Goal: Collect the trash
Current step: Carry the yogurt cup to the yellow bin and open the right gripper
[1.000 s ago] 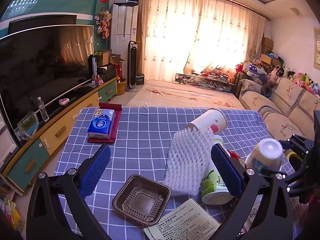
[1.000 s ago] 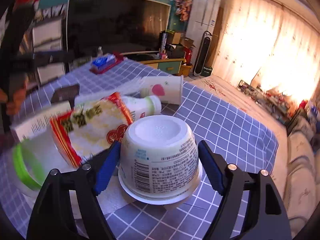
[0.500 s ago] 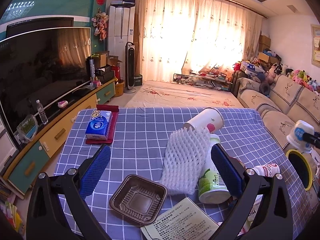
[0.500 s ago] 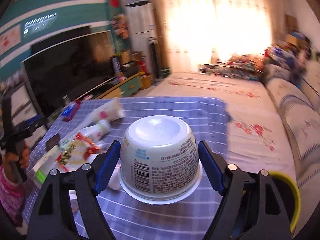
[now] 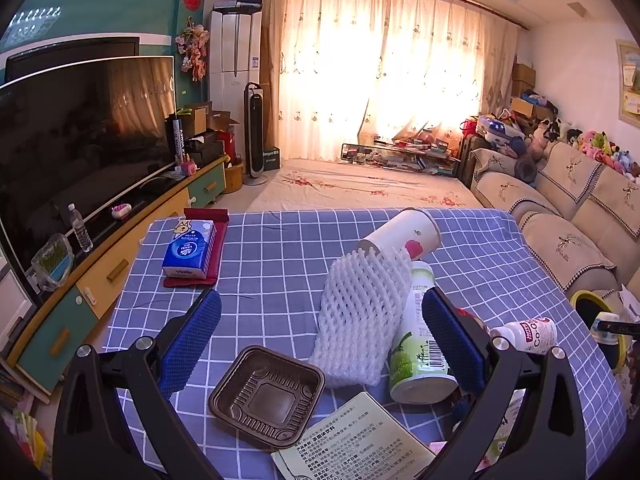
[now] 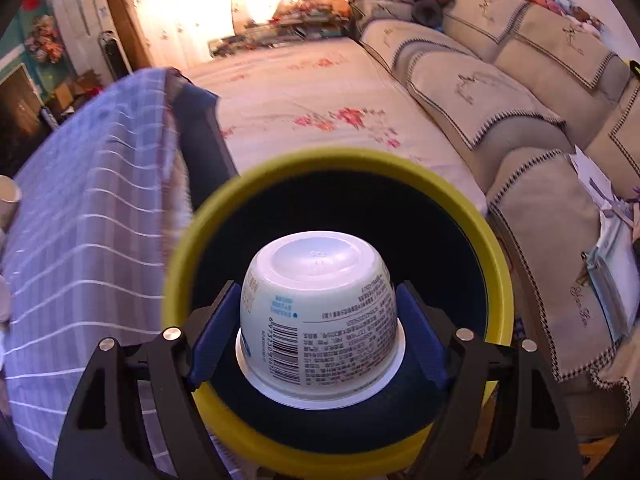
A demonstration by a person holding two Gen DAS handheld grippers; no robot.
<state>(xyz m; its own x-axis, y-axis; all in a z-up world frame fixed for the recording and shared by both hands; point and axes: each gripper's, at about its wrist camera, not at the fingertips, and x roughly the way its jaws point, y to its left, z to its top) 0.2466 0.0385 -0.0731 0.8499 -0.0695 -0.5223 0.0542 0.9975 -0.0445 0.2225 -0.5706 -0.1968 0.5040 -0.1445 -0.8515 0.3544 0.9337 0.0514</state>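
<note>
The white plastic yoghurt cup (image 6: 318,312), base outward, sits pinched between the right tongs (image 6: 318,322) directly above the yellow-rimmed round bin (image 6: 498,264), presumably for dropping. Left tongs (image 5: 320,340) gape empty over the checked-cloth surface (image 5: 280,256).

Sunlit curtains (image 5: 380,80) fill far wall, bright glow thru them. Big dark TV (image 5: 80,136) on left over a yellow-and-teal cabinet (image 5: 120,264). Teal wall (image 5: 100,12) behind TV. Beige sofa (image 5: 568,208) on right w/ soft toys (image 5: 600,148) along its back. Floral rug (image 5: 360,188) on floor.
</note>
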